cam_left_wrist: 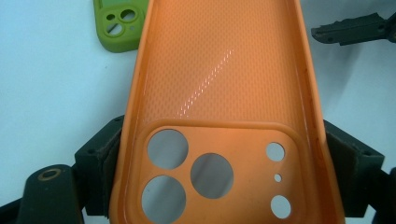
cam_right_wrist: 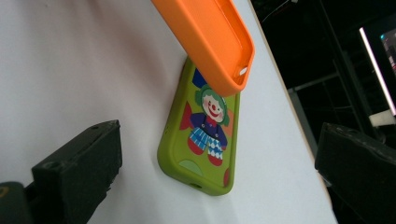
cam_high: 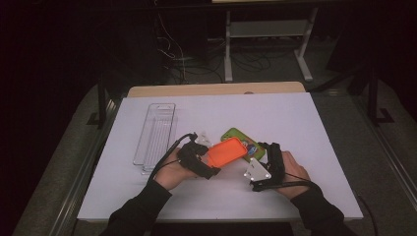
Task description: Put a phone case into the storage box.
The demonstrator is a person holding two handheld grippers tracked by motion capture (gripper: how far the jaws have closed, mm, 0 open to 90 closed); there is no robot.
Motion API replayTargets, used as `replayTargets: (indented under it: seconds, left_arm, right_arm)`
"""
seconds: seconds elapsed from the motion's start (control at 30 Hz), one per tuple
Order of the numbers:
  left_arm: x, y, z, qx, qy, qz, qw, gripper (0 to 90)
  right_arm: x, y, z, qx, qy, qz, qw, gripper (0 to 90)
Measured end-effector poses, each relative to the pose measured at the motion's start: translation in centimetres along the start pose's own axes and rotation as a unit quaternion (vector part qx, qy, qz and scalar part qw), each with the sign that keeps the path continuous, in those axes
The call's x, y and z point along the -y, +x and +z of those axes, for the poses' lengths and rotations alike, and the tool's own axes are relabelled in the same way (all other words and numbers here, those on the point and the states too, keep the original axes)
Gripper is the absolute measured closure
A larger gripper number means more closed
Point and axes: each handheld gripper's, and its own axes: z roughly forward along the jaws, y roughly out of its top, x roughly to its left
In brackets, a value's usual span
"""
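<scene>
An orange phone case (cam_high: 227, 151) is held above the table, my left gripper (cam_high: 209, 160) shut on it. In the left gripper view the orange phone case (cam_left_wrist: 224, 84) shows its hollow inside and camera holes, and my left gripper (cam_left_wrist: 224, 172) clamps both long edges near the camera end. A green phone case (cam_high: 240, 139) lies flat on the white table, partly under the orange one. It carries a clown picture, green phone case (cam_right_wrist: 203, 135). My right gripper (cam_high: 259, 149) is open just right of it, and in its own view my right gripper (cam_right_wrist: 219, 186) has its jaws wide apart, facing the case's near end.
A clear ribbed tray (cam_high: 156, 137) lies lengthwise at the left of the white table top (cam_high: 295, 113). The table's wooden back edge (cam_high: 216, 89) borders a dark floor with cables and a white stand (cam_high: 268, 29). One jaw of the right gripper (cam_left_wrist: 355, 28) shows beyond the orange case.
</scene>
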Motion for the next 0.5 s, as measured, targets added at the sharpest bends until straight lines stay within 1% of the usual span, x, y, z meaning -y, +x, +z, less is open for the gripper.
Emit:
replayTargets:
  seconds: [0.03,0.07,0.1,0.13,0.17,0.2,0.23,0.27,0.3,0.4,0.47,0.5]
  left_arm:
    - [0.0,-0.1,0.0,0.001,-0.002,-0.005,1.0000,16.0]
    - [0.0,-0.1,0.0,0.001,-0.002,-0.005,1.0000,16.0]
    - [0.0,-0.1,0.1,0.001,-0.002,-0.008,1.0000,16.0]
    - [0.0,-0.1,0.1,0.001,-0.002,-0.008,1.0000,16.0]
    - [0.1,-0.1,0.0,0.002,0.001,-0.012,0.9999,16.0]
    - [0.1,-0.1,0.0,0.003,0.005,-0.009,0.9999,16.0]
    - [0.1,-0.1,0.0,0.003,0.004,-0.010,0.9999,16.0]
    - [0.1,-0.1,0.1,0.002,0.000,-0.015,0.9999,16.0]
    - [0.1,0.0,0.0,0.003,0.006,-0.009,0.9999,16.0]
    - [0.0,0.0,-0.1,0.007,0.009,-0.008,0.9999,16.0]
    - [0.0,0.0,-0.1,0.007,0.007,-0.007,0.9999,16.0]
    - [0.0,0.0,-0.1,0.006,0.003,-0.009,0.9999,16.0]
  right_arm:
    - [0.0,0.0,0.0,0.003,0.000,-0.006,1.0000,0.2]
    - [0.0,0.0,0.0,0.003,0.000,-0.006,1.0000,0.2]
    - [-0.1,0.2,0.0,0.016,-0.003,-0.029,0.9994,0.2]
    - [-0.1,0.2,0.0,0.021,-0.004,-0.039,0.9990,0.1]
    - [-0.1,0.2,0.0,0.025,-0.003,-0.061,0.9978,0.2]
    - [-0.2,0.3,0.0,0.034,-0.004,-0.068,0.9971,0.1]
    - [-0.4,0.6,-0.1,0.040,-0.001,-0.061,0.9973,0.1]
    - [-0.4,0.6,-0.1,0.045,-0.004,-0.077,0.9960,0.1]
    - [-0.5,0.6,-0.1,0.046,-0.003,-0.094,0.9945,0.2]
    - [-0.8,0.9,0.0,0.060,-0.007,-0.113,0.9917,0.2]
    - [-0.9,1.0,0.0,0.064,-0.012,-0.110,0.9918,0.2]
    - [-1.0,1.1,0.1,0.069,-0.015,-0.113,0.9911,0.2]
